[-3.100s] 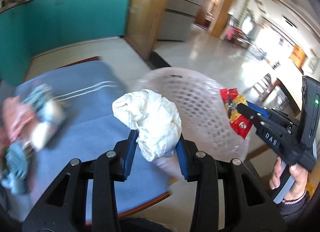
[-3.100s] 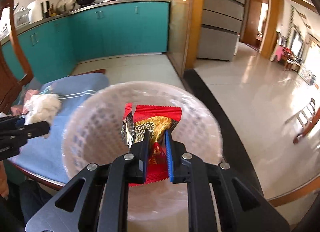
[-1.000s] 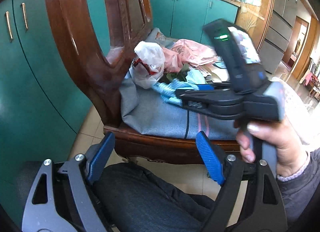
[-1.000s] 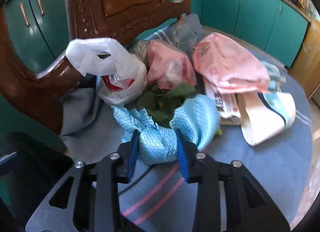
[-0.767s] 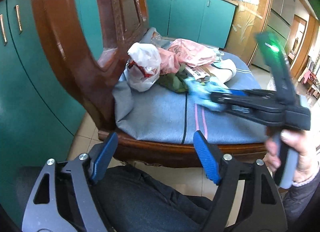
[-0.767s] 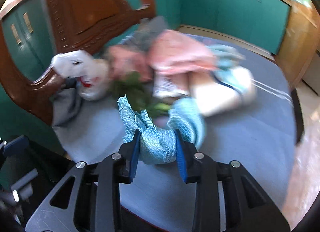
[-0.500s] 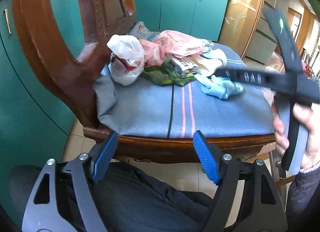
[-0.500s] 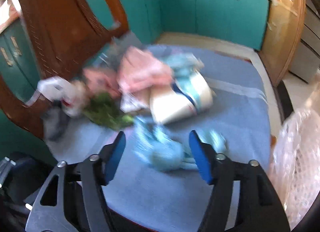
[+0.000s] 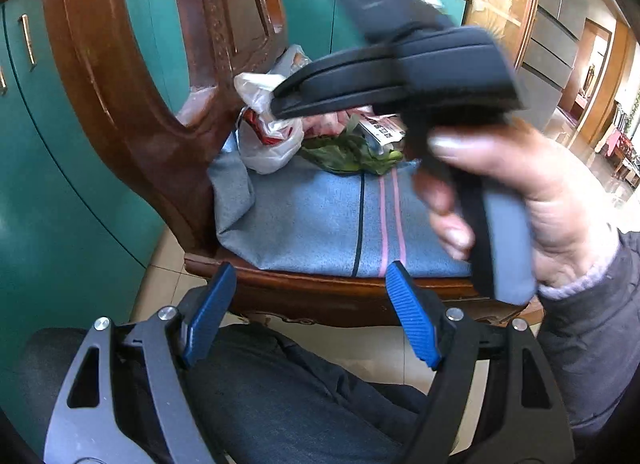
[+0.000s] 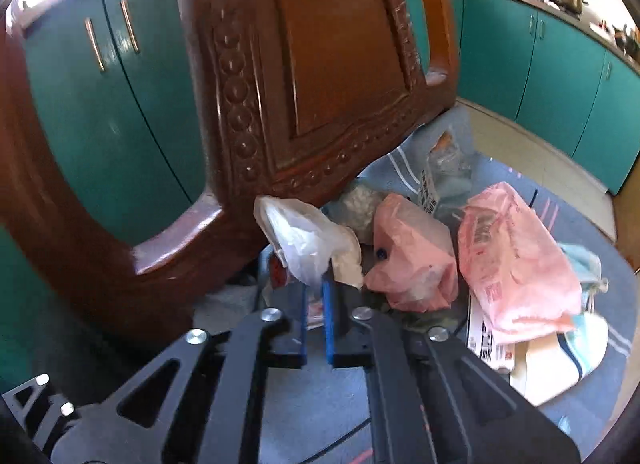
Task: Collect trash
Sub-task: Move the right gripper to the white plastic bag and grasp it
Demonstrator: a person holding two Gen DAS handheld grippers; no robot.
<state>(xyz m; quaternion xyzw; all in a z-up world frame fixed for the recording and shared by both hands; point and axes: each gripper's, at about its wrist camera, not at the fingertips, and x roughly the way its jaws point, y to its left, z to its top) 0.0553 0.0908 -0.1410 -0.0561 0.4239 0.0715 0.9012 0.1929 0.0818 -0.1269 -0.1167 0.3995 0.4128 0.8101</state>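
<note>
A heap of trash lies on the chair's blue cushion (image 9: 320, 224). In it are a white plastic bag (image 10: 308, 240) with something red inside, two pink bags (image 10: 412, 256) (image 10: 516, 260) and green leaves (image 9: 348, 152). My right gripper (image 10: 316, 284) reaches in from the right, held by a hand (image 9: 520, 192). Its jaws are closing to a narrow slit on the lower edge of the white plastic bag (image 9: 272, 144), with thin film between the pads. My left gripper (image 9: 308, 312) stands open and empty above the person's lap, short of the seat's front edge.
The carved wooden chair back (image 10: 320, 64) rises close behind the white bag. A white and blue paper item (image 10: 560, 360) and a printed label lie under the right pink bag. A clear bag (image 10: 448, 156) sits at the cushion's far end. Teal cabinets (image 10: 120, 112) stand behind.
The right gripper carried the light-blue mesh piece rightward, let it go, then swung back left to the pile and closed on the white bag. The left gripper stayed put.
</note>
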